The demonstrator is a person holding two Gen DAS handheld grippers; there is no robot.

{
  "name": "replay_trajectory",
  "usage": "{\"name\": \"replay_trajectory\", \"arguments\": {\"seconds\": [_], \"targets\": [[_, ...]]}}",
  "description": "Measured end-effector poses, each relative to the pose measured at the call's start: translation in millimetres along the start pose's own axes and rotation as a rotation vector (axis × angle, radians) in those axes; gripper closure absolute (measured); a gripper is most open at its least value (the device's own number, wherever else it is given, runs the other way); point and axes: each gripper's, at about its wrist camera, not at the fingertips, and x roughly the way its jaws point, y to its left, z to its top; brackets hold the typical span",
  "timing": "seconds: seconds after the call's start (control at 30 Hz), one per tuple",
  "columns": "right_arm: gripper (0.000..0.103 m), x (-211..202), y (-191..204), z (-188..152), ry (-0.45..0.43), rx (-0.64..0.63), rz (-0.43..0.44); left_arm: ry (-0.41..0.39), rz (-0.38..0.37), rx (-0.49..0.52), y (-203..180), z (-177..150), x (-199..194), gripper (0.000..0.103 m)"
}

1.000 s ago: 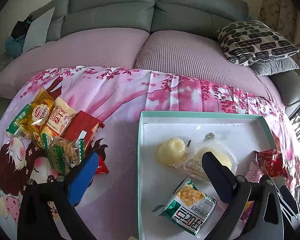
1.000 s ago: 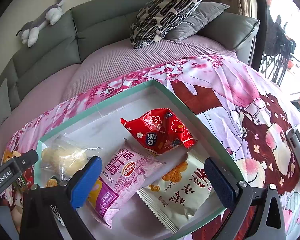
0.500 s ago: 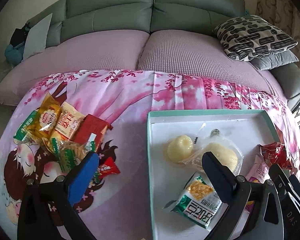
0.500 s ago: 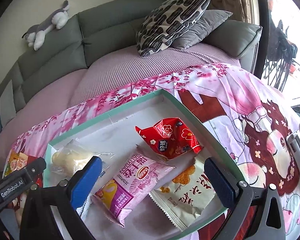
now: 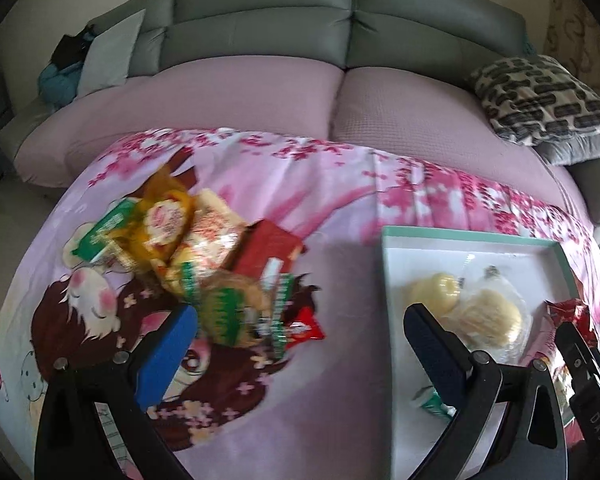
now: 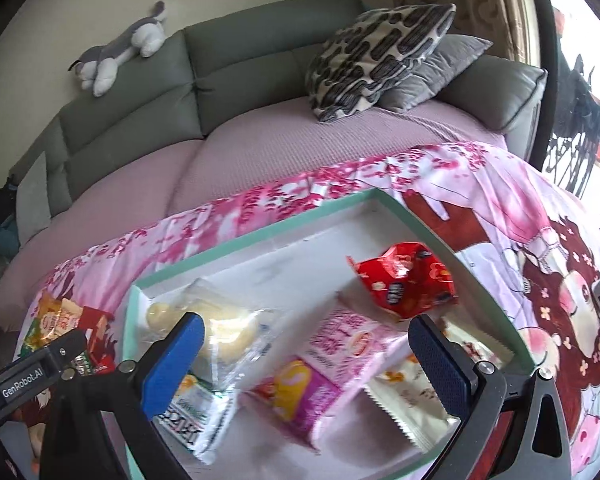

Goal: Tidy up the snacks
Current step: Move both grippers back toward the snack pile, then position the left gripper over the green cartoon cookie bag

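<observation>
Several snacks (image 5: 204, 264) beyond open left tongs (image 5: 300, 344).

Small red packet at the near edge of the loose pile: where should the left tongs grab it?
Take the small red packet by its free right corner, coming from the bare cloth on the right. Its left end is tucked against the cookie pack; the right end pokes out clear. Left tongs are open.
</observation>
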Motion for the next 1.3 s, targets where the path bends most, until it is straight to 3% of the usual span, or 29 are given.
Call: {"name": "replay_trajectory", "arguments": {"seconds": [0.8, 1.03, 1.3], "targets": [[0.0, 3.3, 118.8, -26.3, 0.026, -0.168, 0.166, -0.012, 0.111, -0.266, 144.7, -3.9, -12.3, 0.0], [0.0, 13.5, 157.5, -43.9, 0.079, -0.195, 0.239, -0.008, 0.125, -0.295, 170.9, -4.3, -10.3, 0.0], [0.0, 23.6, 186.1, -61.4, 0.121, -0.247, 0.251, 0.009, 0.108, -0.33, 190.5, -6.8, -1.2, 0.0]]}}
